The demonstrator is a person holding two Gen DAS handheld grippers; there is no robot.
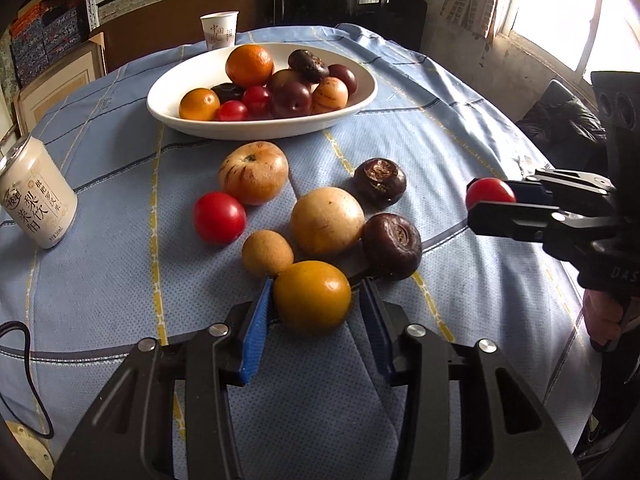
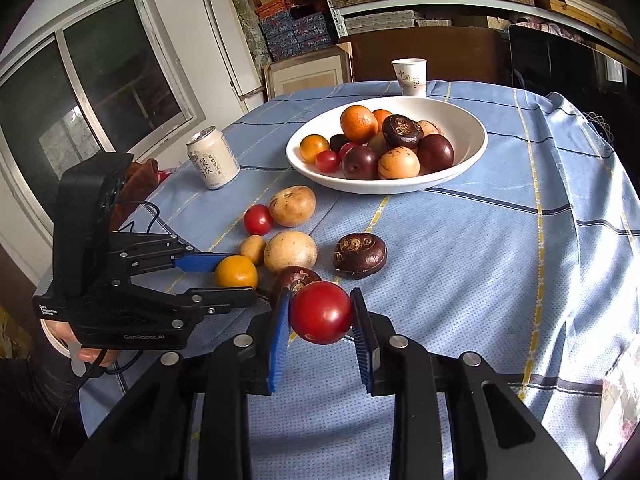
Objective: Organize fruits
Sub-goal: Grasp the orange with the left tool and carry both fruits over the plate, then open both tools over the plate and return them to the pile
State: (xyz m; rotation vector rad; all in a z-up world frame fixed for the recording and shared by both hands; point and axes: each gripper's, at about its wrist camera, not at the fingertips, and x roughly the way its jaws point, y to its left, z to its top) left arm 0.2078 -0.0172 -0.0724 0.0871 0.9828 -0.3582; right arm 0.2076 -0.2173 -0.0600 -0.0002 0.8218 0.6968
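The left gripper (image 1: 312, 300) has its blue pads either side of a yellow-orange fruit (image 1: 312, 297) at the near edge of the table; the left pad touches the skin, the right one shows a sliver of gap, so the jaws are parted around it and a firm grip cannot be confirmed. The fruit rests on the blue checked tablecloth (image 1: 440, 148). Over on the right, the right gripper (image 2: 321, 314) is clamped on a red tomato (image 2: 321, 312), both pads pressed to its sides. Loose fruit sits in a cluster near the middle of the table: a second tomato (image 1: 219, 218), a striped pale fruit (image 1: 253, 172) just behind it, a round tan fruit (image 1: 327, 221), a small brown one (image 1: 267, 253) touching the yellow-orange fruit, and two dark water chestnuts (image 1: 380, 181) (image 1: 392, 246). Toward the far edge stands the white bowl (image 1: 168, 110), already loaded with oranges, plums and tomatoes. A drink can (image 1: 34, 196) stands at the left edge, a paper cup (image 1: 219, 30) behind the bowl.
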